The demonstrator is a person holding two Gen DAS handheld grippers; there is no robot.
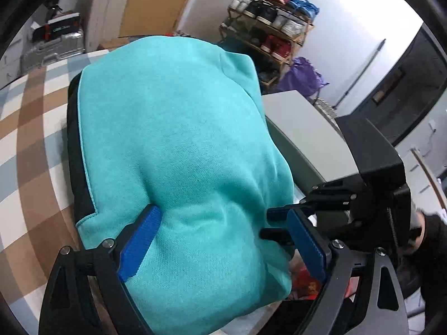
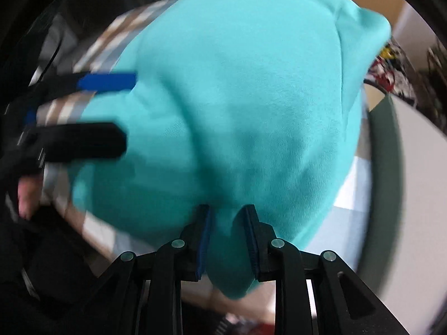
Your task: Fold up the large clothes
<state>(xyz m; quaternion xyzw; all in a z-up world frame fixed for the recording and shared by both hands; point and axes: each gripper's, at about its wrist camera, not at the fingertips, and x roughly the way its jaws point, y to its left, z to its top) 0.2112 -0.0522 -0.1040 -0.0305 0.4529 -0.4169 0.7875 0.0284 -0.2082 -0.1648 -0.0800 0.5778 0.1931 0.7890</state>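
Pinching a fold of the teal sweatshirt (image 2: pixel 237 111) on the checked bench (image 1: pixel 33 128), the right gripper (image 2: pixel 227 240) grips cloth while the left gripper (image 1: pixel 220 240) stands spread across it. A thin pinch could slip, spoiling the fold.

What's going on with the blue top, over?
Right gripper pinching top edge. Left gripper wide around the bundle. Nothing in the way.

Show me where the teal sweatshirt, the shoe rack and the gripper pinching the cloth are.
teal sweatshirt (image 1: pixel 173 128): left wrist view, middle of its top.
shoe rack (image 1: pixel 272 25): left wrist view, middle shelves.
right gripper (image 2: pixel 227 223): right wrist view, between its fingertips.
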